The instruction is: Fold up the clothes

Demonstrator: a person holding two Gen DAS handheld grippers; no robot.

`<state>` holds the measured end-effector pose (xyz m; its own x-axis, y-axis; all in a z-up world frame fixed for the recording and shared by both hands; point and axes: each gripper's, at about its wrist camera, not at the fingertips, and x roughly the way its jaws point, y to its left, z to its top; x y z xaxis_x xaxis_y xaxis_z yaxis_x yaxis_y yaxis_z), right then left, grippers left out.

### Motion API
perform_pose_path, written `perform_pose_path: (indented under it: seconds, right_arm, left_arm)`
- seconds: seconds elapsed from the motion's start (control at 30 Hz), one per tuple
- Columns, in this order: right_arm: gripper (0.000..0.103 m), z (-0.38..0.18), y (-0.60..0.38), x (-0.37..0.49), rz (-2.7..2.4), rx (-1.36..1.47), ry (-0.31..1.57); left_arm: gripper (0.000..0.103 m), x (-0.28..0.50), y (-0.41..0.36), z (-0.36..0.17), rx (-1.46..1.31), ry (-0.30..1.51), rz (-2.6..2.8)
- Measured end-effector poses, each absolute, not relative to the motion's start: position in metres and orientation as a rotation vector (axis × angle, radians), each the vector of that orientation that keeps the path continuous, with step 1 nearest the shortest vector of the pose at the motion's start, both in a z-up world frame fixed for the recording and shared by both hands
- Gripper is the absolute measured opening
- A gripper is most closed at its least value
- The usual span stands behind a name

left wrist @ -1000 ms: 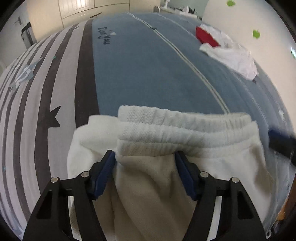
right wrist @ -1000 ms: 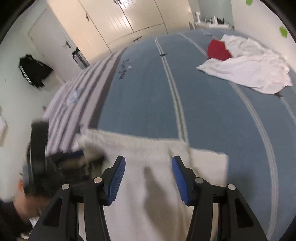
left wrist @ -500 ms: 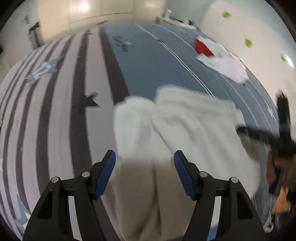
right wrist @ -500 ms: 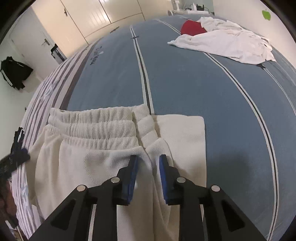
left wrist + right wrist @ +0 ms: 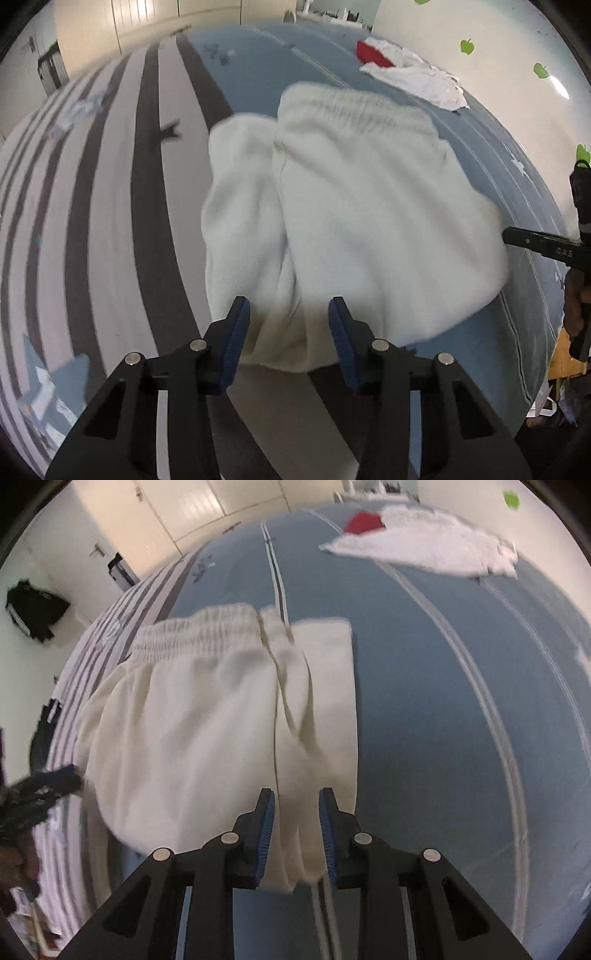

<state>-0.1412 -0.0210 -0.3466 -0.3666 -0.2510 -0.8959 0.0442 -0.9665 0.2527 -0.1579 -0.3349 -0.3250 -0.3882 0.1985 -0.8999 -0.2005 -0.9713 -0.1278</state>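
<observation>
Cream-white shorts (image 5: 362, 192) lie folded on the bed, elastic waistband at the far end; they also show in the right wrist view (image 5: 207, 716). My left gripper (image 5: 290, 328) is open, its blue pads on either side of the shorts' near hem. My right gripper (image 5: 297, 823) is partly closed, with a fold of the shorts' near edge between its pads; whether it grips the cloth is unclear. The right gripper shows at the right edge of the left wrist view (image 5: 546, 247); the left one is blurred at the left edge of the right wrist view (image 5: 40, 786).
The bed cover (image 5: 424, 686) is blue with thin white lines on the right and grey-and-white striped (image 5: 110, 184) on the left. A white garment (image 5: 421, 550) with a red piece (image 5: 364, 520) lies at the far right. Wardrobe doors and a wall stand behind.
Both grippers have drawn back toward the near end of the shorts. The left jaws have narrowed a little. The right jaws, nearly shut half a second ago, have widened slightly.
</observation>
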Motion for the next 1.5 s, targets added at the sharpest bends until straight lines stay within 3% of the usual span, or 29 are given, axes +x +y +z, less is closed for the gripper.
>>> perform_pose_path:
  seconds: [0.07,0.23,0.4,0.5,0.6,0.63,0.67,0.73,0.8,0.93,1.1,1.23,1.5]
  right_arm:
    - [0.022,-0.353,-0.020,-0.138,-2.428,1.650,-0.288]
    - [0.022,-0.353,-0.032,-0.129,-2.391,1.590,-0.228]
    - [0.023,-0.361,-0.029,-0.130,-2.382,1.641,-0.251]
    - [0.038,-0.367,-0.034,-0.130,-2.402,1.669,-0.169]
    - [0.039,-0.374,-0.036,-0.130,-2.409,1.684,-0.152]
    - [0.036,-0.375,-0.035,-0.130,-2.406,1.683,-0.167]
    - [0.023,-0.375,-0.034,-0.129,-2.401,1.676,-0.191]
    - [0.007,-0.375,-0.035,-0.127,-2.393,1.669,-0.204]
    - [0.006,-0.376,-0.036,-0.124,-2.407,1.672,-0.185]
    - [0.000,-0.382,-0.024,-0.123,-2.435,1.743,-0.215]
    - [0.000,-0.374,-0.001,-0.117,-2.498,1.747,-0.372]
    - [0.001,-0.356,-0.016,-0.120,-2.489,1.643,-0.346]
    - [0.002,-0.345,-0.084,-0.157,-2.402,1.489,-0.182]
  left_arm:
    - [0.040,-0.160,-0.335,-0.333,-1.590,-0.005,2.417]
    - [0.013,-0.165,-0.330,-0.330,-1.564,-0.001,2.414]
    - [0.011,-0.167,-0.331,-0.340,-1.600,0.006,2.399]
    - [0.011,-0.169,-0.329,-0.345,-1.604,0.022,2.380]
    - [0.003,-0.168,-0.327,-0.347,-1.612,0.073,2.408]
    - [0.002,-0.168,-0.329,-0.345,-1.612,0.054,2.415]
    - [0.002,-0.168,-0.333,-0.342,-1.612,0.034,2.429]
    - [0.002,-0.169,-0.353,-0.335,-1.619,-0.012,2.485]
    - [0.002,-0.169,-0.374,-0.332,-1.643,-0.091,2.510]
    - [0.001,-0.167,-0.380,-0.342,-1.668,0.021,2.522]
    - [0.002,-0.169,-0.393,-0.327,-1.644,-0.064,2.588]
    - [0.002,-0.166,-0.409,-0.305,-1.574,-0.179,2.648]
    - [0.002,-0.202,-0.339,-0.314,-1.466,-0.113,2.459]
